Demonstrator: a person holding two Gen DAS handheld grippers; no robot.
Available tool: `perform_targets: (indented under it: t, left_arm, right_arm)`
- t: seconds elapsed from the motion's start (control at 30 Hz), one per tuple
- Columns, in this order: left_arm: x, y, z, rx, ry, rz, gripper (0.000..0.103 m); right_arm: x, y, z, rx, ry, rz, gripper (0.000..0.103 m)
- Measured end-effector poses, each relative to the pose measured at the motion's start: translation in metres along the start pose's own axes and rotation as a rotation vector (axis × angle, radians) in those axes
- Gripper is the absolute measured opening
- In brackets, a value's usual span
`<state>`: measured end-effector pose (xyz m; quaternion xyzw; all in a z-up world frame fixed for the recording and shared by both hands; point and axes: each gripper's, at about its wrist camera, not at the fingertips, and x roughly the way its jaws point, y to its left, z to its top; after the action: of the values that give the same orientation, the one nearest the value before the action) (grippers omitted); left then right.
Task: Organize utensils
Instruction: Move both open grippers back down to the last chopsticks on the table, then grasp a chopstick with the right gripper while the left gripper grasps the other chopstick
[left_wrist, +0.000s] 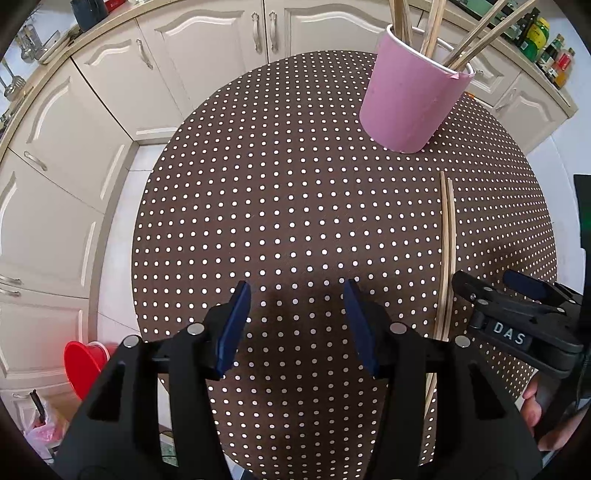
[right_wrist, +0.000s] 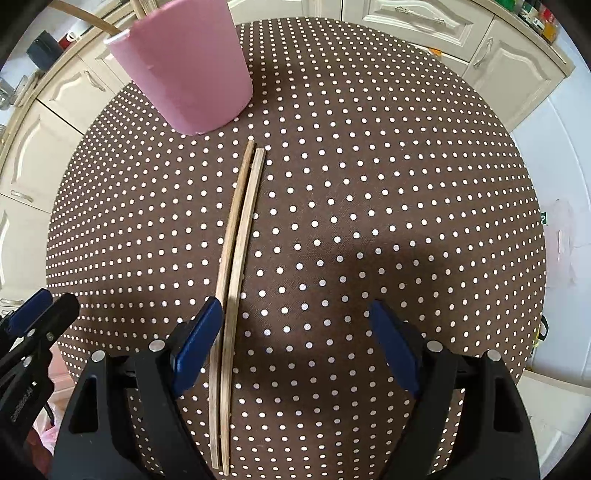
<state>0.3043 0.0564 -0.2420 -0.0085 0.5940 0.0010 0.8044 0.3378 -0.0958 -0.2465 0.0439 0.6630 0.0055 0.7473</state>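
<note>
My right tongs (right_wrist: 295, 332), wide open and empty, sit off-centre over the chopsticks (right_wrist: 236, 258); closing may scatter them. My left tongs (left_wrist: 295, 317) are half-open, empty.

Two wooden chopsticks (right_wrist: 236, 280) flat on the polka-dot tablecloth (right_wrist: 369, 184), side by side, touching along most of their length, far ends slightly staggered. Pink cup (left_wrist: 413, 92) upright just beyond those ends, not touching them, holding several more wooden chopsticks (left_wrist: 476, 40) leaning against its rim.
</note>
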Motion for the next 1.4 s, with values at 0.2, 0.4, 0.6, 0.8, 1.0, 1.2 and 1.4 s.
perform_targets:
  t: [0.2, 0.4, 0.6, 0.8, 1.0, 1.2, 1.4]
  left_arm:
    - [0.008, 0.004, 0.011, 0.012, 0.018, -0.007, 0.052]
    - [0.013, -0.002, 0.017, 0.035, 0.031, -0.032, 0.052]
    - [0.013, -0.017, 0.018, 0.077, 0.029, -0.05, 0.052]
    - [0.013, -0.029, 0.017, 0.097, 0.033, -0.065, 0.052]
    - [0.02, -0.033, 0.015, 0.077, 0.072, -0.071, 0.052]
    - [0.028, -0.044, 0.016, 0.055, 0.118, -0.106, 0.052]
    - [0.036, -0.074, 0.02, 0.103, 0.141, -0.129, 0.052]
  right_arm:
    - [0.013, 0.005, 0.009, 0.005, 0.01, -0.009, 0.078]
    - [0.018, 0.017, 0.018, -0.005, 0.014, -0.06, 0.072]
    - [0.016, 0.025, 0.028, -0.007, 0.0, -0.06, 0.054]
    - [0.014, 0.036, 0.034, -0.002, 0.003, -0.031, 0.025]
    - [0.014, 0.022, 0.034, 0.067, 0.002, 0.036, 0.013]
    - [0.01, -0.005, 0.027, 0.132, 0.003, 0.13, 0.009]
    - [-0.001, -0.055, -0.002, 0.226, 0.004, 0.255, 0.004]
